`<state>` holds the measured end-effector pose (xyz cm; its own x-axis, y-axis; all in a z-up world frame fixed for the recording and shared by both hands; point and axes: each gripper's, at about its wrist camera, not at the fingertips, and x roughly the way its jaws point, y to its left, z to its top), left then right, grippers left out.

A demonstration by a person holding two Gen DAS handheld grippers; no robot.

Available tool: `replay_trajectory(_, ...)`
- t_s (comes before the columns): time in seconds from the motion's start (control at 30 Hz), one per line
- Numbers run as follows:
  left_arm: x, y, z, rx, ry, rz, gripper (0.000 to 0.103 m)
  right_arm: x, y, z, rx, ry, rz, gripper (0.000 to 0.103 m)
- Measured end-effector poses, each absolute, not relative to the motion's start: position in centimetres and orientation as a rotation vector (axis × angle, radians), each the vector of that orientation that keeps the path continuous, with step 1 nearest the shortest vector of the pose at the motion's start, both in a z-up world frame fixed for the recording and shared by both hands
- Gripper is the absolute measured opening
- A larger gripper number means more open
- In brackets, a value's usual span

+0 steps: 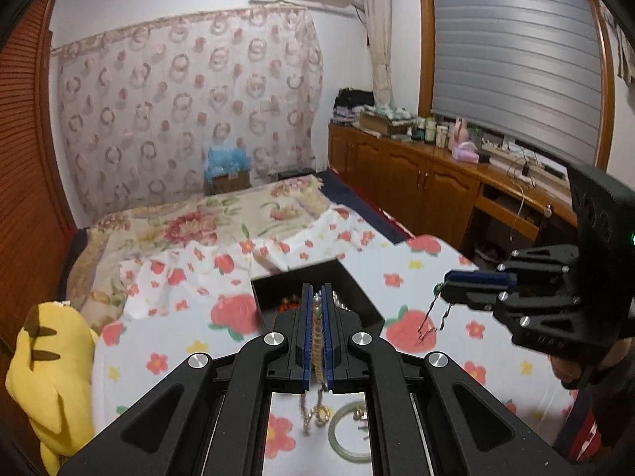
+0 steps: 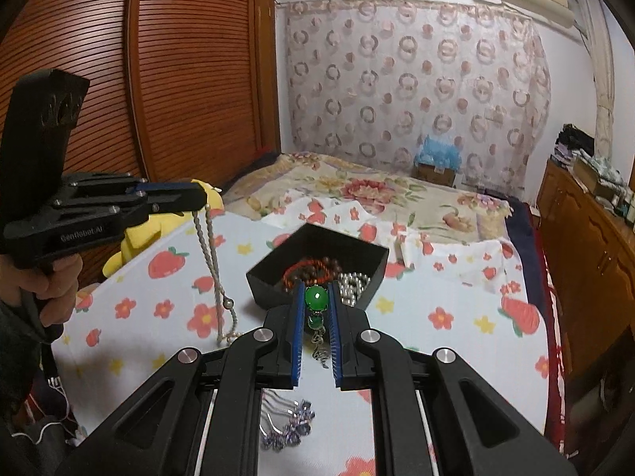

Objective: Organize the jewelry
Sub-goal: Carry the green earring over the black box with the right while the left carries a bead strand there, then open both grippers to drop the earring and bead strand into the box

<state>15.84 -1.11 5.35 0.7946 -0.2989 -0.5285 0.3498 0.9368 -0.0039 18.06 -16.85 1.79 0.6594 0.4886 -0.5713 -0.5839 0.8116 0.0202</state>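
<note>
Just ahead of the right gripper (image 2: 316, 309), clamped on the green pendant (image 2: 316, 298), sits the black box (image 2: 317, 265), nearer than to the left gripper (image 1: 316, 317) pinching the pearl necklace (image 2: 212, 261)

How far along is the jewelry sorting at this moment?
Partly done. The black box already holds a red-and-brown bead bracelet and silver beads. In hand: the left gripper is shut on a pearl necklace, the right gripper on a green pendant; neither is in the box yet. Left on the bed: a jade bangle and a purple hair comb.
</note>
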Motion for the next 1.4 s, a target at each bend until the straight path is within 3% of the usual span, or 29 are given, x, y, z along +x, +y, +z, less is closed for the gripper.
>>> replay_trajectory(0.67, 20.8, -1.8, 11.9, 0.088, 0.447, -0.345, 0.004, 25.2, -13.9, 1.5, -0.181, 0.61, 0.64, 0.013)
replay_trajectory(1.0, 24.9, -1.0, 7.2, 0.057, 0.552, -0.336, 0.004, 28.3, -12.9, -3.2, -0.178, 0.717, 0.644, 0.014)
replay_trajectory(1.4, 26.1, -1.3, 2.7, 0.066, 0.624, -0.339, 0.004, 27.7, -13.8, -4.5, -0.179, 0.73, 0.624, 0.014)
